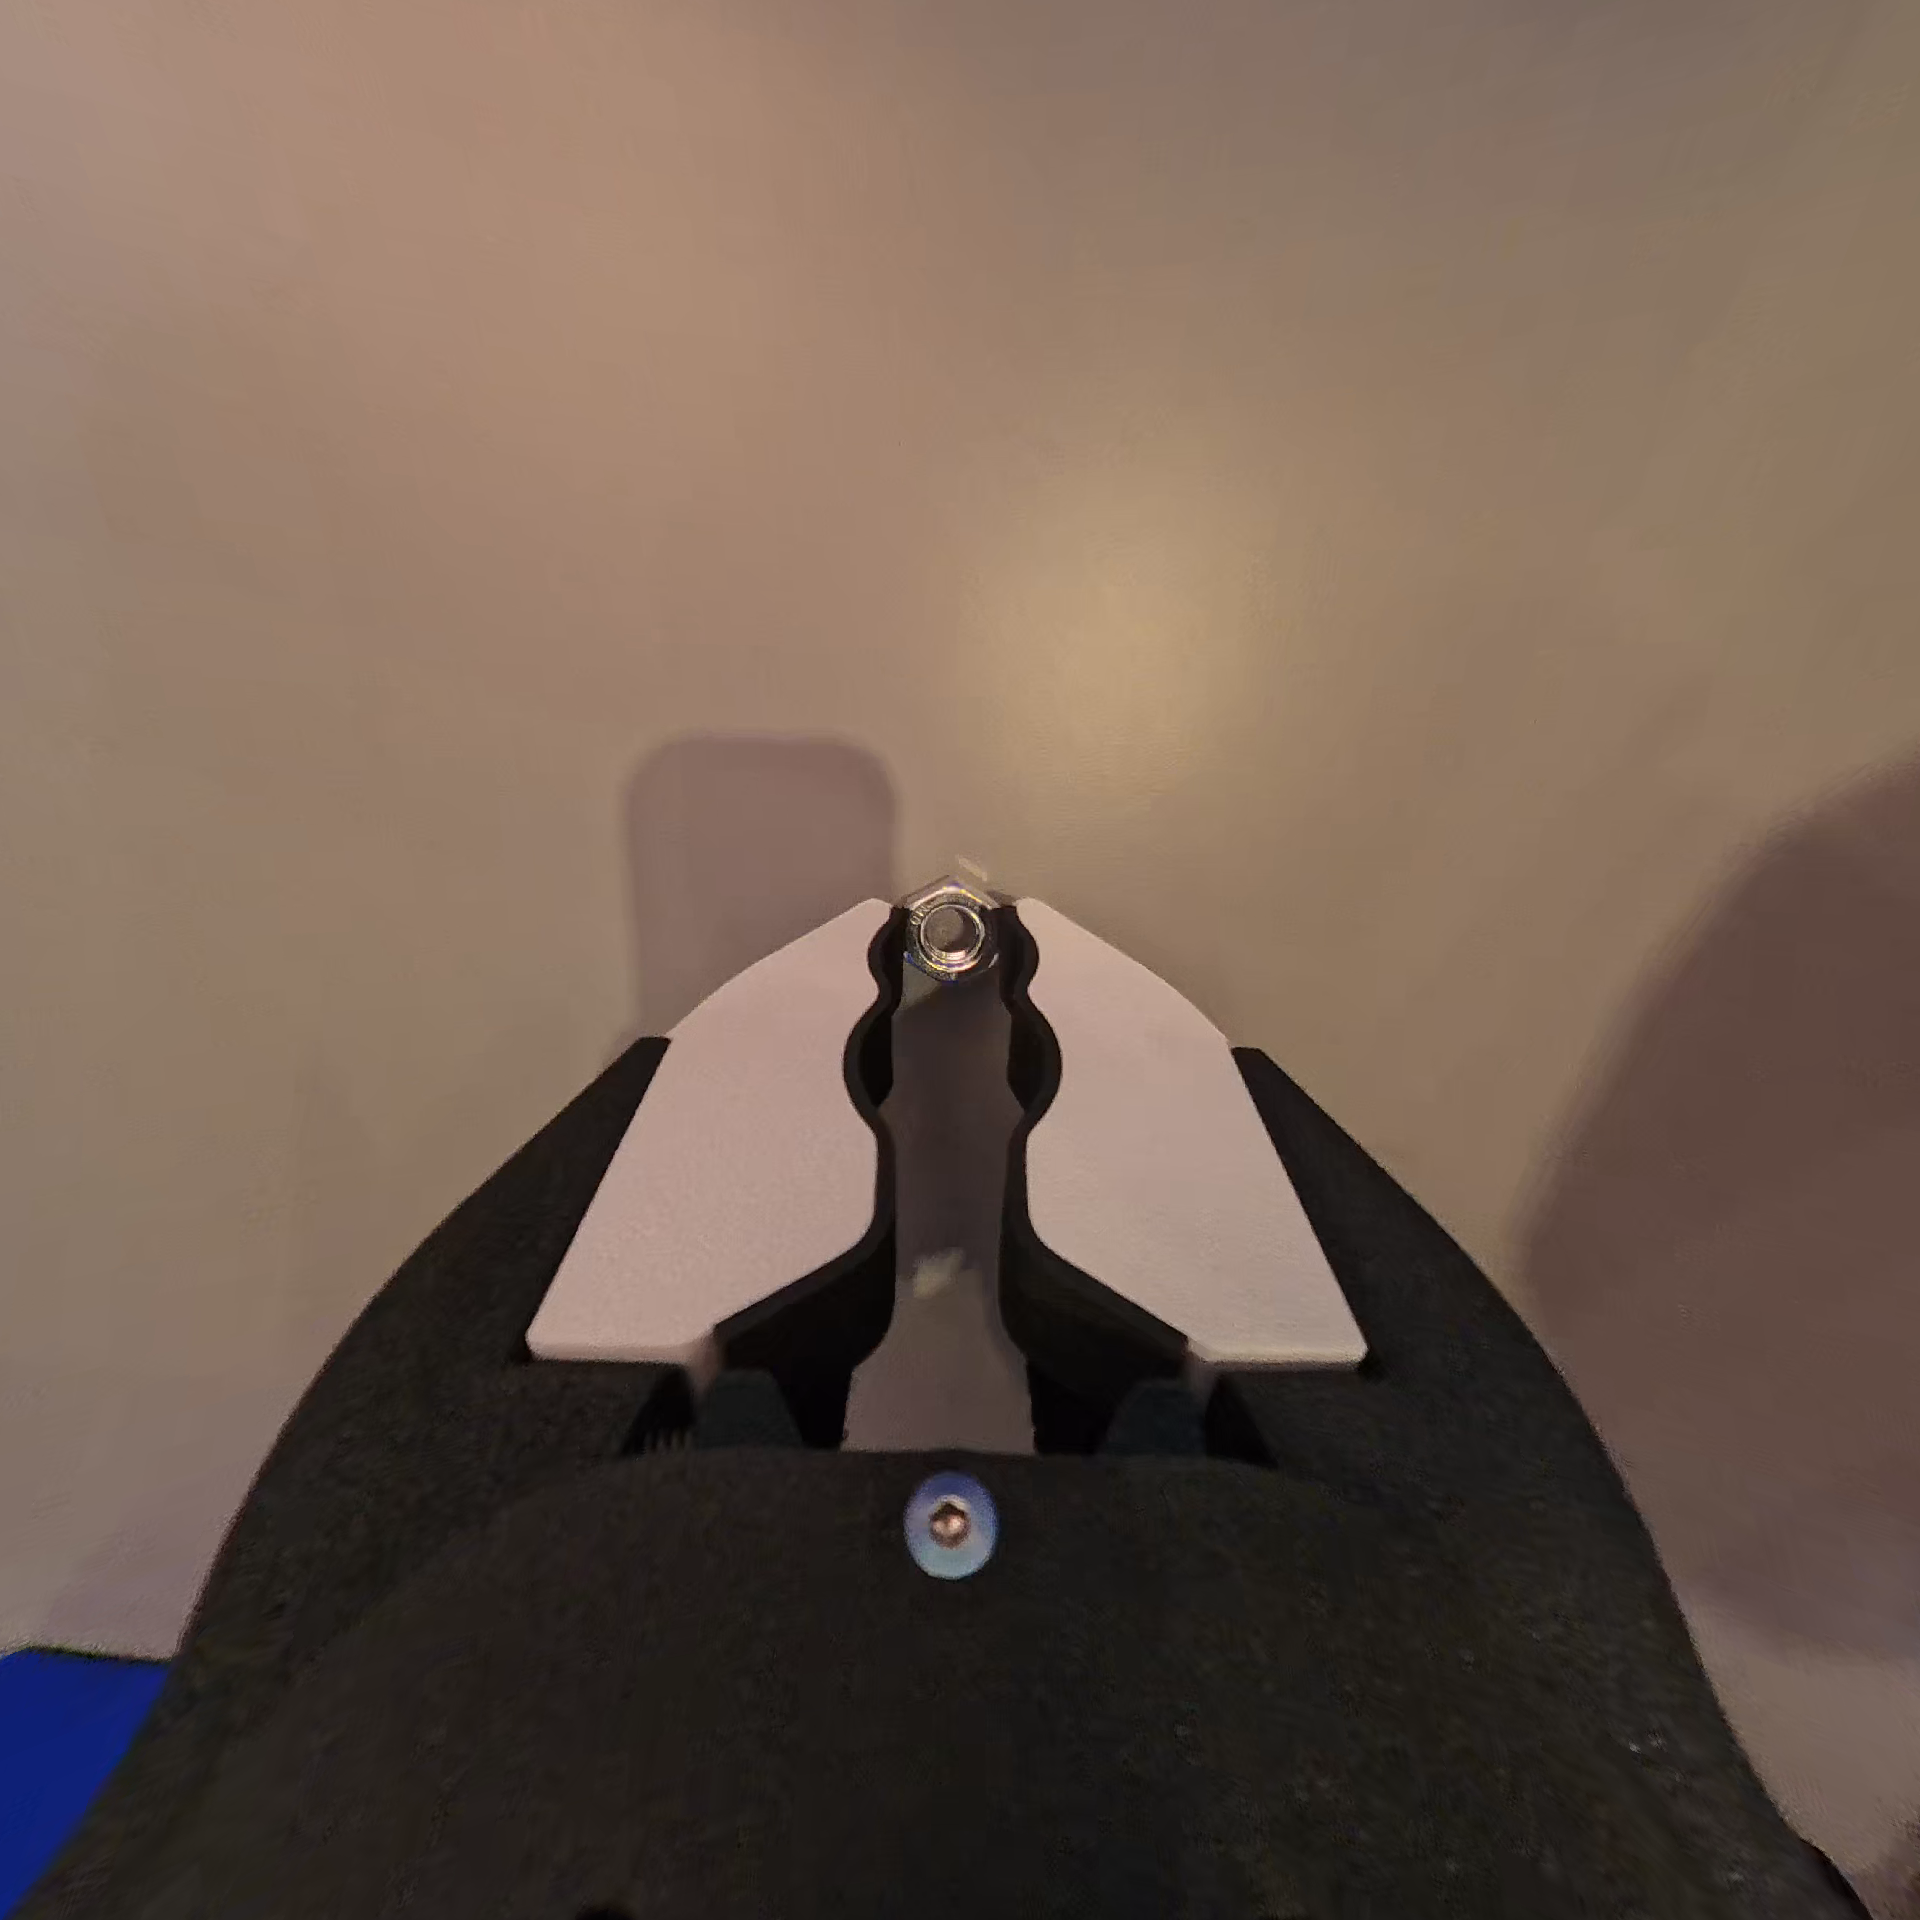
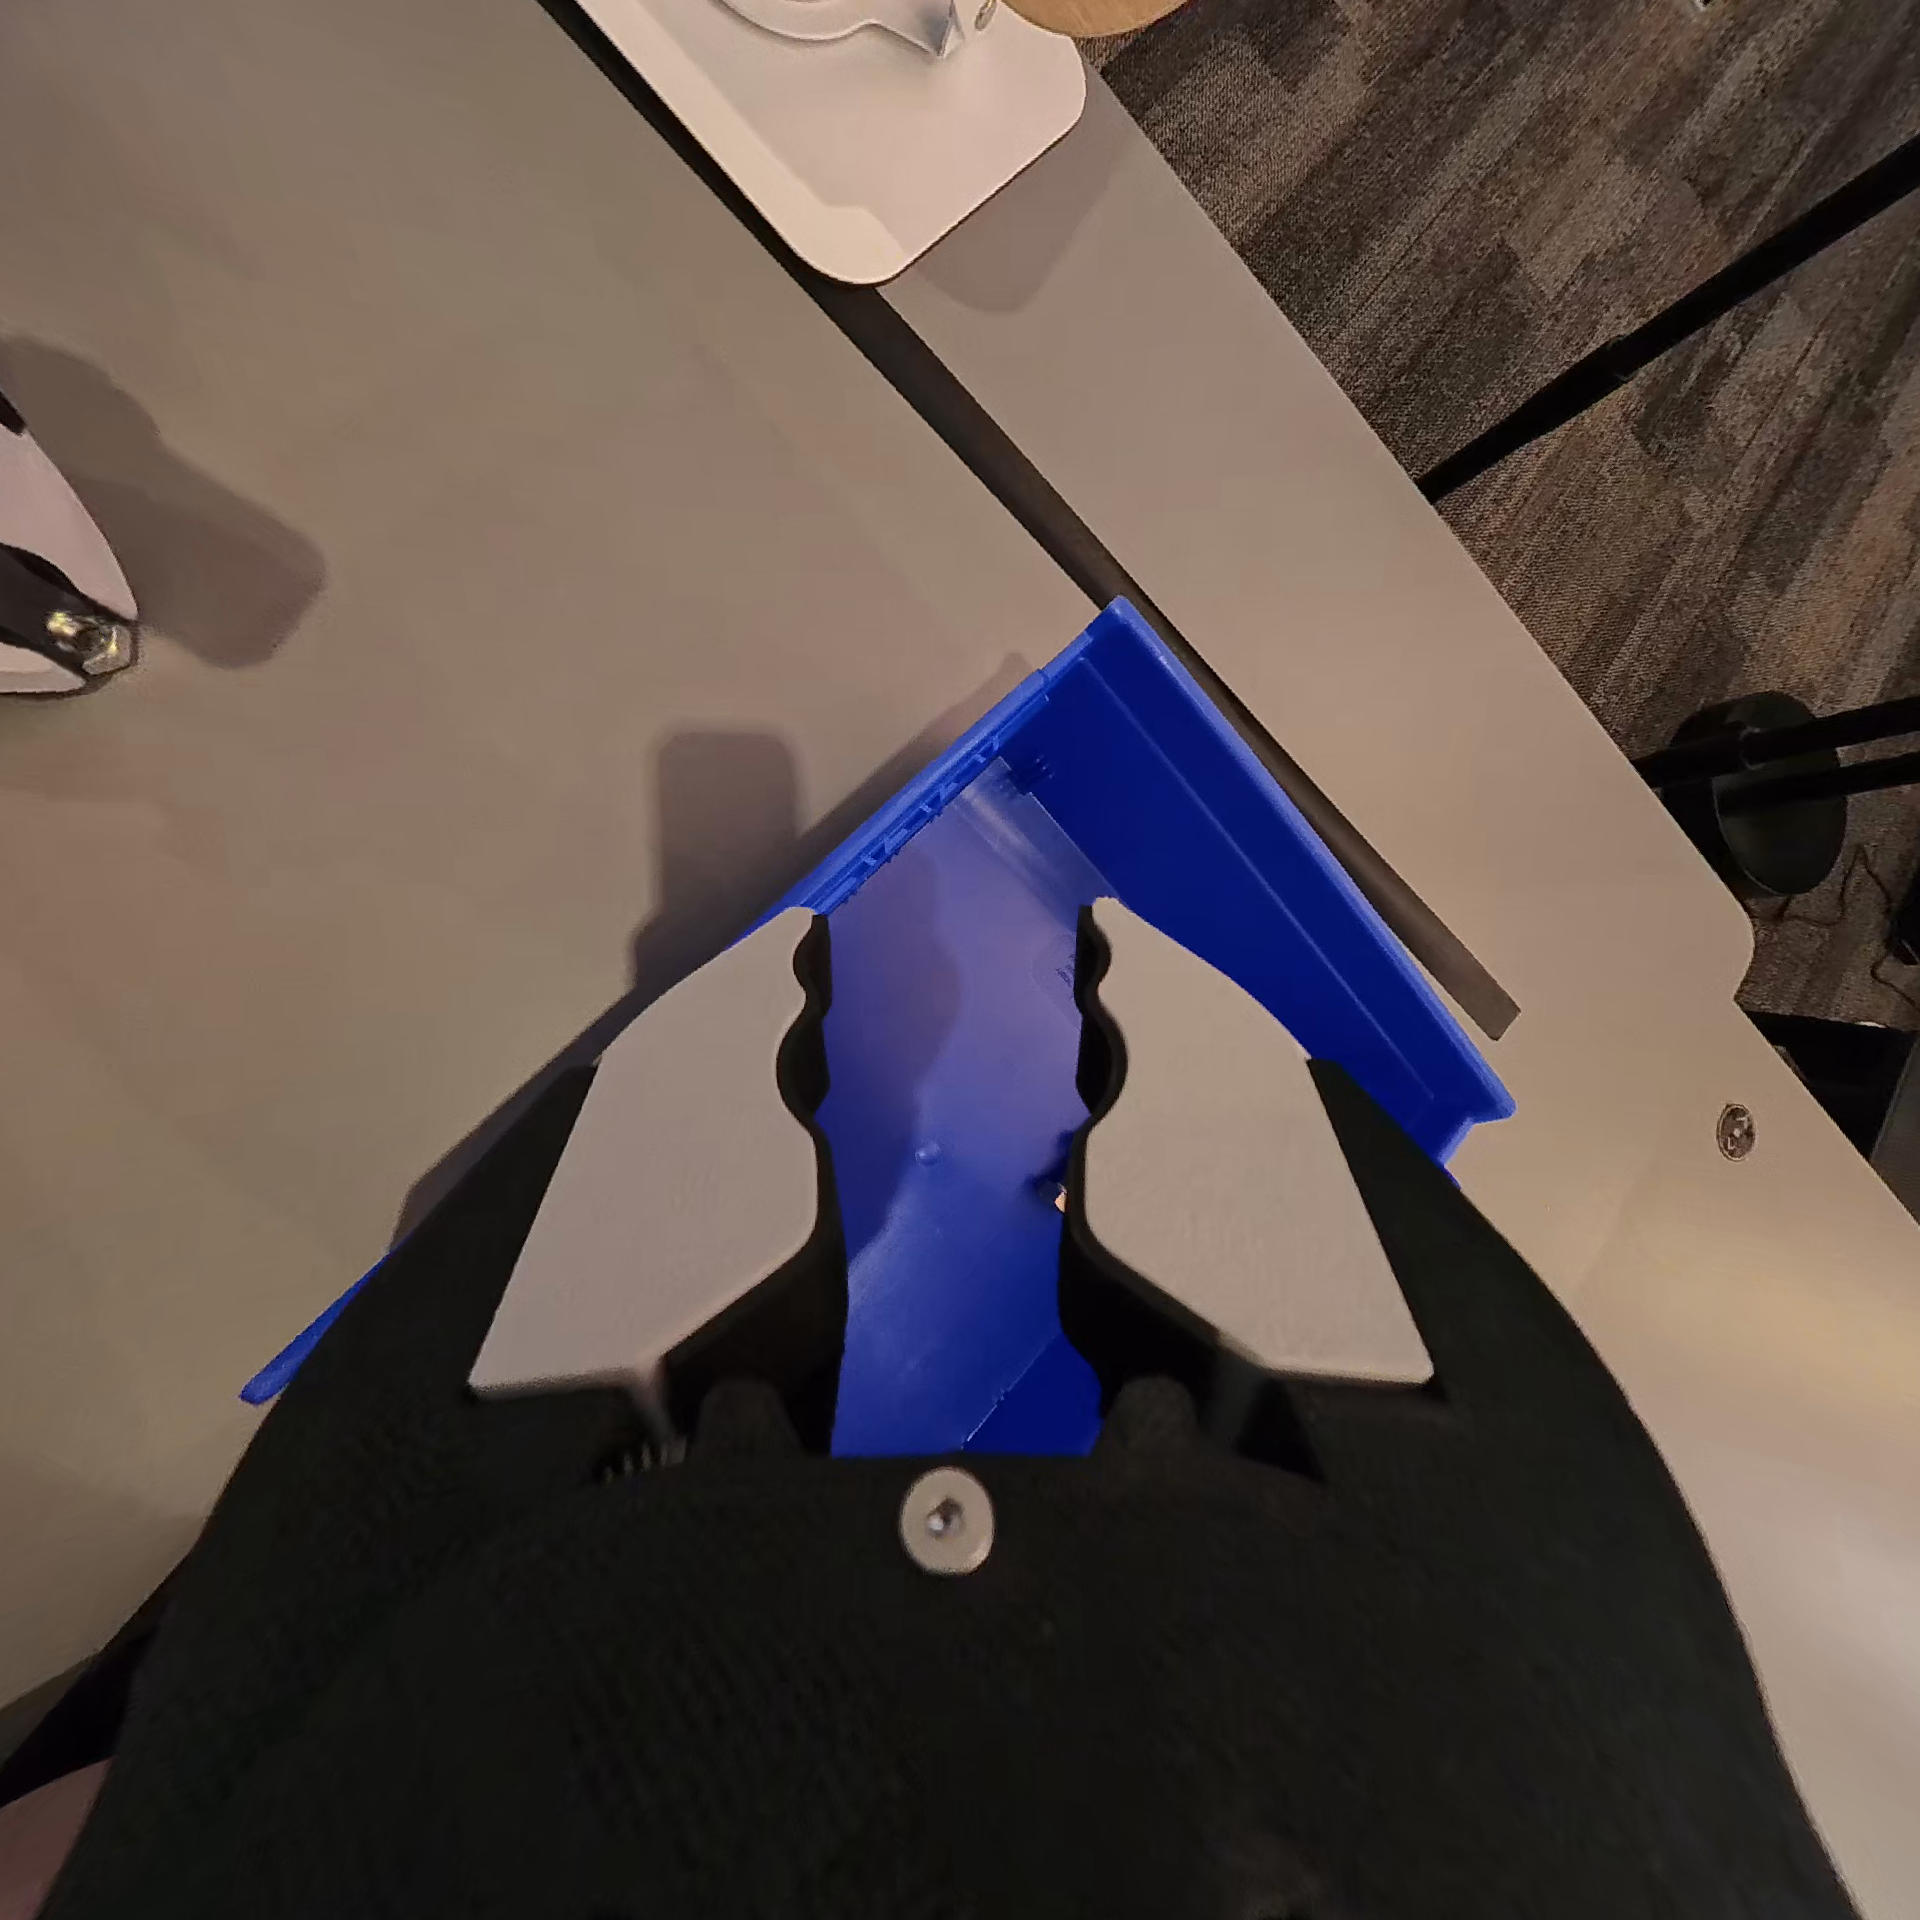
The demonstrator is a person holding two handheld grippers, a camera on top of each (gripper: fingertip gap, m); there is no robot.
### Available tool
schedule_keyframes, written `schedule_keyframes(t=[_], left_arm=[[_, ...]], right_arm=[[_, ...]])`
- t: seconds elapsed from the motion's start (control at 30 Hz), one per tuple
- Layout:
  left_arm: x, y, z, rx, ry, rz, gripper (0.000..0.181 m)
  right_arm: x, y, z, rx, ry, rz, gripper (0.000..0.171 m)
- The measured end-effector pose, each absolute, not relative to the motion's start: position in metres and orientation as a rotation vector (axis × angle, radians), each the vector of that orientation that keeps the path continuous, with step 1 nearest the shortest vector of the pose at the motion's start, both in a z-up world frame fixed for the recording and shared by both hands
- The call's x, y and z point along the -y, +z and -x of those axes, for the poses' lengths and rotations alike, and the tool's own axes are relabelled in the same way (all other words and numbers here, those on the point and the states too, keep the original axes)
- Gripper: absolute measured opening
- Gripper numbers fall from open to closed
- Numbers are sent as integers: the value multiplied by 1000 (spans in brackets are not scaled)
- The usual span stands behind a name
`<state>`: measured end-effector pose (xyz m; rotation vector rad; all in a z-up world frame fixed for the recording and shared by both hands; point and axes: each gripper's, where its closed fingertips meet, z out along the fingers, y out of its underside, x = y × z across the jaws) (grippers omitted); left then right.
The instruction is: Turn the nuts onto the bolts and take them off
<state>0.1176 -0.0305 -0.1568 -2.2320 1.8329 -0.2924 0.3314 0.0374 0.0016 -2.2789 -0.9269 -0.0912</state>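
Left gripper: fingertips pinched on a silver nut, held just above the beige table; whether a bolt sits in it cannot be told. Right gripper: jaws apart, nothing between them, hanging over a blue bin on the table. Beyond the bin, a white tray lies at the far table edge.

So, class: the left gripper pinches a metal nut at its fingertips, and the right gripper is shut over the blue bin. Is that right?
Not quite. In the right wrist view the right gripper is open over the blue bin, holding nothing. The left gripper does pinch the nut.
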Motion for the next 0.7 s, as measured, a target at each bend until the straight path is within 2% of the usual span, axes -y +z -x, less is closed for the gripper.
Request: schedule_keyframes(t=[0.03, 0.1, 0.17, 0.27, 0.33, 0.4, 0.5, 0.6, 0.7], left_arm=[[32, -159, -117, -1842, -296, 2247, 18], [30, -157, -117, -1825, -290, 2262, 37], [25, -136, -115, -1781, -312, 2229, 33], [-4, -68, -83, -1663, -250, 2117, 34], [-29, -18, -43, -1590, -202, 2037, 36], [-52, 8, 14, -1605, -77, 2004, 34], [-76, 4, 90, -1626, 45, 2053, 29], [-82, -32, 126, -1679, -17, 2127, 29], [-84, -77, 148, -1845, 100, 2140, 31]], right_arm=[[-37, 2, -332, 928, -90, 2278, 46], [-36, 4, -334, 922, -84, 2272, 46], [-34, 6, -338, 902, -77, 2267, 46], [-32, 11, -346, 868, -77, 2258, 46], [-32, 16, -348, 850, -71, 2246, 46], [-32, 19, -348, 843, -68, 2234, 46], [-31, 19, -345, 853, -78, 2235, 46], [-32, 15, -343, 868, -111, 2254, 46], [-34, 9, -338, 887, -126, 2274, 46]])
